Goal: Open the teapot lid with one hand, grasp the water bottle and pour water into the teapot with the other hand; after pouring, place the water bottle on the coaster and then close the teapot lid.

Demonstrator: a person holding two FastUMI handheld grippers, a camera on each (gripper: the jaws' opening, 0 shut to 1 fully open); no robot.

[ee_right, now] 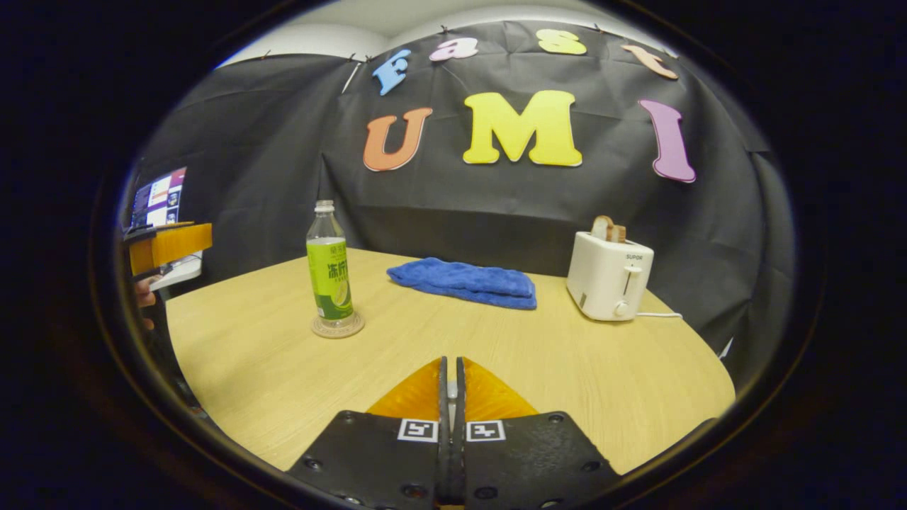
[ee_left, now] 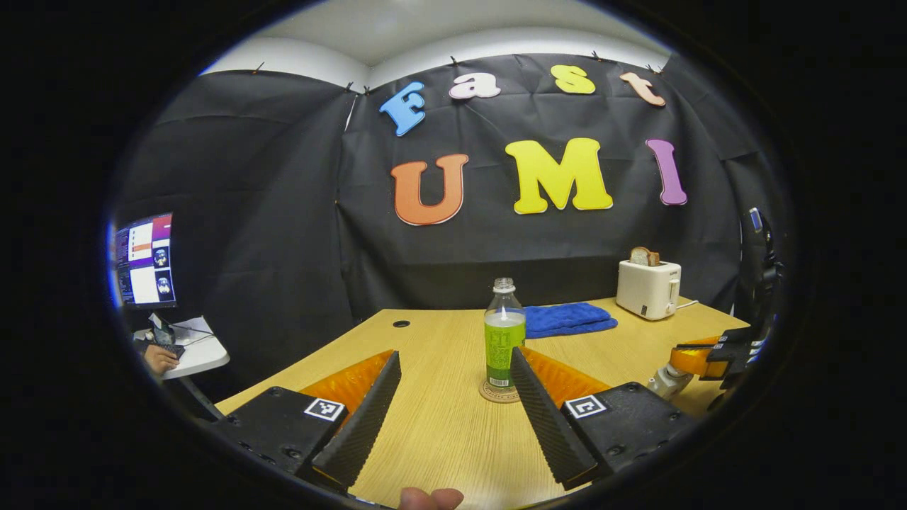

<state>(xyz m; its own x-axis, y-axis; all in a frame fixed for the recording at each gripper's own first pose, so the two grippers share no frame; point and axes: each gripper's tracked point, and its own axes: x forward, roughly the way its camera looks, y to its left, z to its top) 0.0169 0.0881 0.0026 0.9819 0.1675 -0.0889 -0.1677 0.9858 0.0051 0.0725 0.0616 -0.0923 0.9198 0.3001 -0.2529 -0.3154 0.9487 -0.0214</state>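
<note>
Centre frame, water bottle (ee_left: 504,333) is parked upright on coaster (ee_left: 499,392); left gripper (ee_left: 453,404) spread wide, right gripper (ee_right: 451,397) pressed closed, empty.

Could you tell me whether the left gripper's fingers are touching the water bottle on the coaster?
Apart. In the left gripper view the left gripper stands open, bare table between its fingers, and the water bottle stands farther off on the coaster.
</note>
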